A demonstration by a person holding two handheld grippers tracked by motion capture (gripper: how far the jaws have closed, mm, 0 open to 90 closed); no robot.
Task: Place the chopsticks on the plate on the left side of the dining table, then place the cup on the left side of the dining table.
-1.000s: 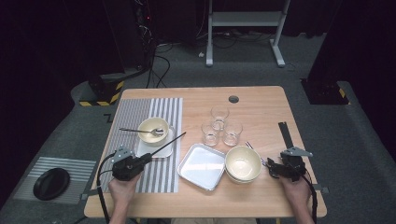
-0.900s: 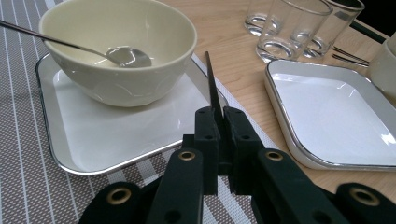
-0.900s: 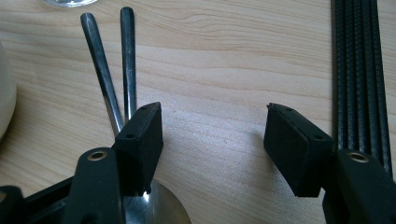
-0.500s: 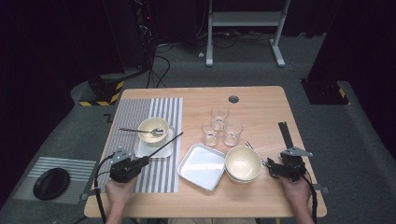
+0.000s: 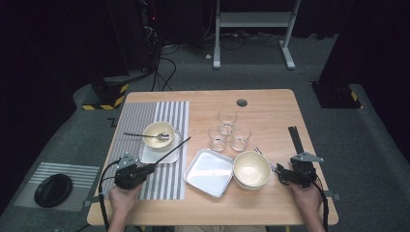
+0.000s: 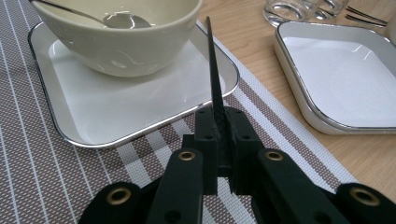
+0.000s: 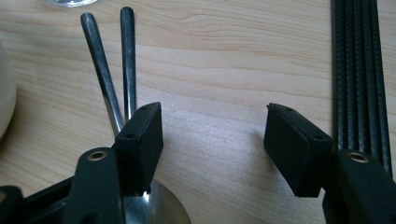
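Note:
My left gripper [image 5: 146,169] [image 6: 218,119] rests on the striped placemat [image 5: 145,113], shut on a thin black chopstick [image 5: 169,152] [image 6: 212,65]. The stick points over the corner of a white square plate [image 5: 164,157] [image 6: 140,98] that carries a cream bowl [image 5: 158,133] [image 6: 121,44] with a spoon [image 5: 145,136] in it. At the table's right, my right gripper [image 5: 280,172] [image 7: 212,135] stands open on bare wood. Two metal spoons [image 5: 261,153] [image 7: 100,70] lie by its left jaw; one spoon's bowl is under that jaw.
An empty white square plate [image 5: 209,172] [image 6: 345,74] lies mid-table beside stacked cream bowls [image 5: 251,169]. Three glasses [image 5: 227,118] stand behind them. More black chopsticks [image 5: 295,137] [image 7: 357,70] lie along the right edge. A cable hole [image 5: 241,102] is at the back.

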